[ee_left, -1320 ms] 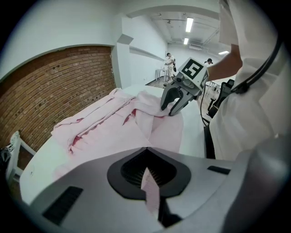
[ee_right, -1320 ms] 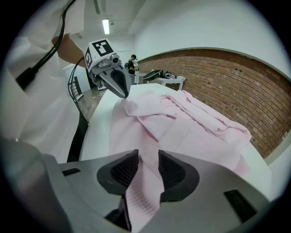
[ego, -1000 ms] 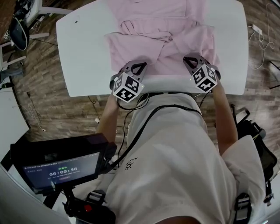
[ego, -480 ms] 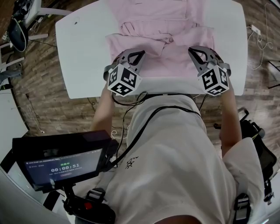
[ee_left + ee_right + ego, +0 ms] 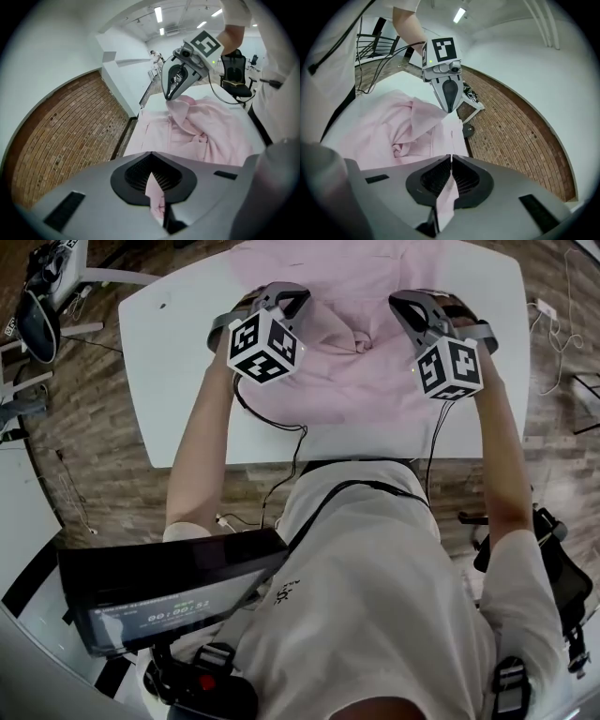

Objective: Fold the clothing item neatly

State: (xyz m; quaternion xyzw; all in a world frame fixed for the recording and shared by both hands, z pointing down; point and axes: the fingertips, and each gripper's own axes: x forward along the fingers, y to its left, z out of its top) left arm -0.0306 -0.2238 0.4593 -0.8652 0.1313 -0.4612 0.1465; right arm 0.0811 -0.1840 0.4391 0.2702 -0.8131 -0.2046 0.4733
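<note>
**A:** Where is the pink garment (image 5: 361, 381) to be found?

**B:** It is laid over the white worktop (image 5: 173, 352); its middle is bunched into soft folds; two parts of its edge are raised clear of the surface.

**A:** By what are they raised?

**B:** One is pinched by the left tongs (image 5: 152, 176); in the left gripper view the jaws are pressed together on a strip of pink cloth that runs between the dark pads. The other is pinched in the same way by the right tongs (image 5: 451, 168); only the cloth itself is seen between those jaws.

**A:** How are the two placed?

**B:** In the head view they are held side by side above the garment, well apart, one over each side of it; from each gripper view the opposite tongs are seen pointing downward, with a peak of cloth hanging from the tips.

**A:** What else is shown?

**B:** A wooden floor (image 5: 94, 446) is seen around the worktop; a screen (image 5: 141, 615) is mounted at the lower left of the head view.
</note>
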